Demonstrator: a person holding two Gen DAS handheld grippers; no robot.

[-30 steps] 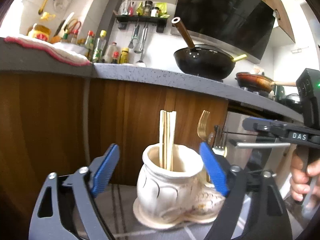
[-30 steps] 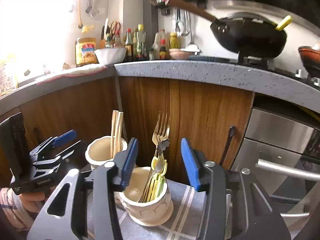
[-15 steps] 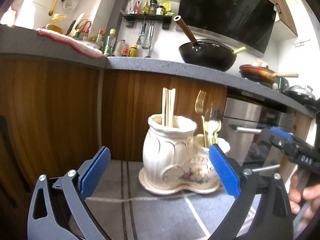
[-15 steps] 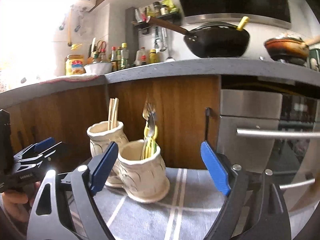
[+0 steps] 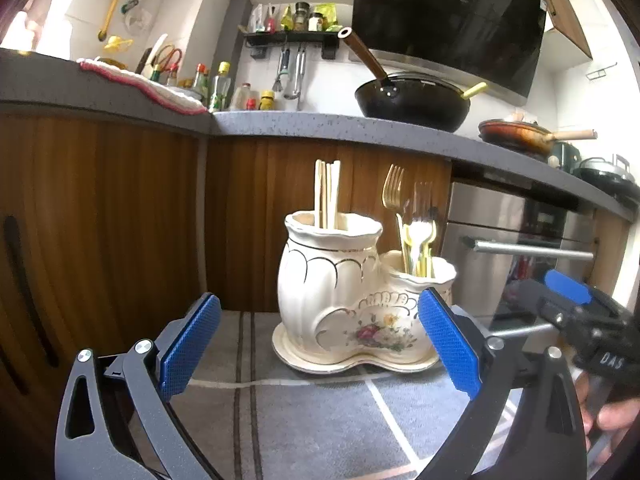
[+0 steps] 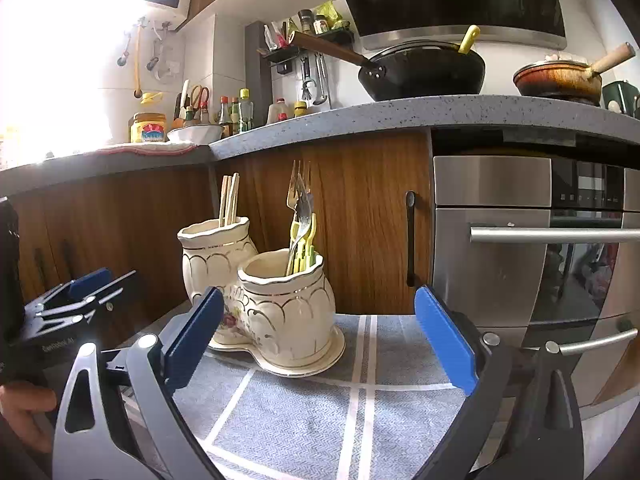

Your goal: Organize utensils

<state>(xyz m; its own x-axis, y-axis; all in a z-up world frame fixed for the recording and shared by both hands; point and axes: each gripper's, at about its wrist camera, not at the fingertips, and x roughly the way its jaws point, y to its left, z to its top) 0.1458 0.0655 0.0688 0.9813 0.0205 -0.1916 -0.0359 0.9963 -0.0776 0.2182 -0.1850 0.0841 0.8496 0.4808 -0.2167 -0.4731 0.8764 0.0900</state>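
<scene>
While the left tool [image 5: 318, 344] gapes wide and empty, the cream double-pot holder [image 5: 344, 296] stands ahead on the striped cloth [image 5: 320, 420], chopsticks [image 5: 327, 194] in its left pot, forks [image 5: 416, 224] in its right, as the right tool's [image 6: 326, 340] jaws spread, holding nothing.

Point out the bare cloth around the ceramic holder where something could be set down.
Free: the grey striped cloth in front of the ceramic holder, and the stretch to its right toward the oven. In the left wrist view, bare cloth also lies left of the holder, up to the wooden cabinet. Crowded: the pots, filled with chopsticks and forks.
</scene>
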